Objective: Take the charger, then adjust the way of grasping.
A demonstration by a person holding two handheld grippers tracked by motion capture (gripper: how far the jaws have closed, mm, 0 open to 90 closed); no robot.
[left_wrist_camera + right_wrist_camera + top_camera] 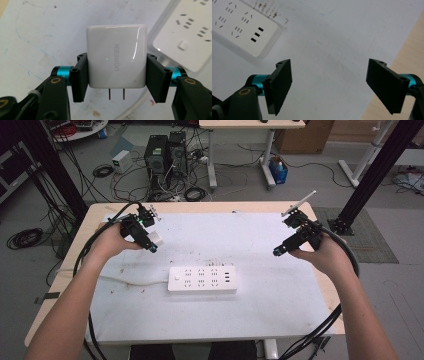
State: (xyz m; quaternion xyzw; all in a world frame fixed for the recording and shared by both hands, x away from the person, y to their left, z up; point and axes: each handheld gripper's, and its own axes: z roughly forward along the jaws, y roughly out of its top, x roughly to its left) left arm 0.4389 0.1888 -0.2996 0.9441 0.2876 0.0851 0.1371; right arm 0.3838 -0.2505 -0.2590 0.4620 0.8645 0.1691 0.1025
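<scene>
Meanwhile, the left tool [116, 82] is clamping a white charger [116, 56], prongs toward the camera, probably just clear of the tabletop [280, 315] near its far-left corner. Near the right edge, the right tool [329, 85] is hovering with jaws apart, while the power strip [202, 279] is lying mid-tabletop.

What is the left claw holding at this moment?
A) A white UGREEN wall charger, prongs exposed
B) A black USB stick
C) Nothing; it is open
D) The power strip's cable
A: in the left gripper view, the left claw is shut on the sides of the white UGREEN wall charger, with two metal prongs showing below its body.
</scene>
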